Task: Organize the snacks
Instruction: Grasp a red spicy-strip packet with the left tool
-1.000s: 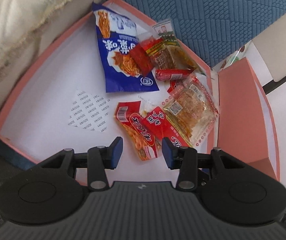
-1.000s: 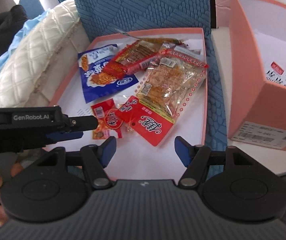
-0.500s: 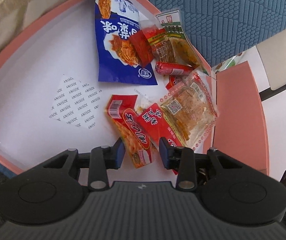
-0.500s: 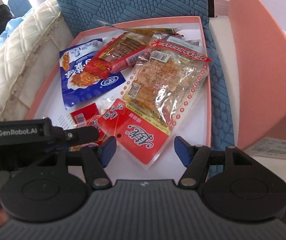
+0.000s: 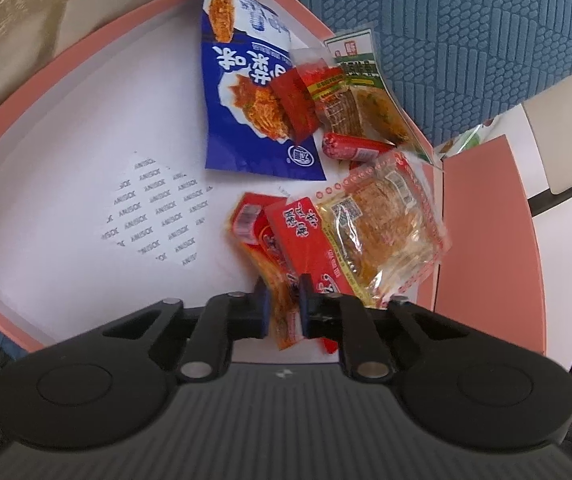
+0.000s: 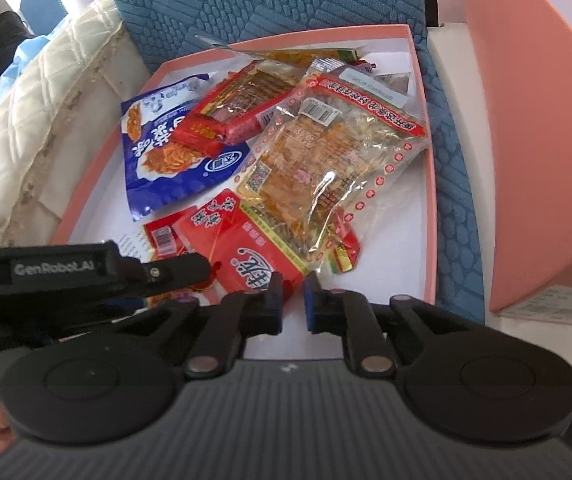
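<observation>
Both tongs are down in the pink tray now, and both are closing. The left tongs have their jaws pinching in on the near end of a narrow red-and-orange snack packet, and the pads press its crumpled end from both sides. That packet lies at the near edge of the tray floor, half tucked under the red-topped clear snack bag just to its right.

Over on the other side, the right tongs are squeezing in too, jaws almost together, on the near corner of that same red-topped bag; the red corner runs down between the blue pads, though how firmly they bite I cannot tell. The left tool's black body crosses the lower left of this view.

Further back in the tray lies the blue snack bag, with a red wrapper overlapping its right edge and a small red sausage beside them. A tall pink box stands to the right of the tray.
</observation>
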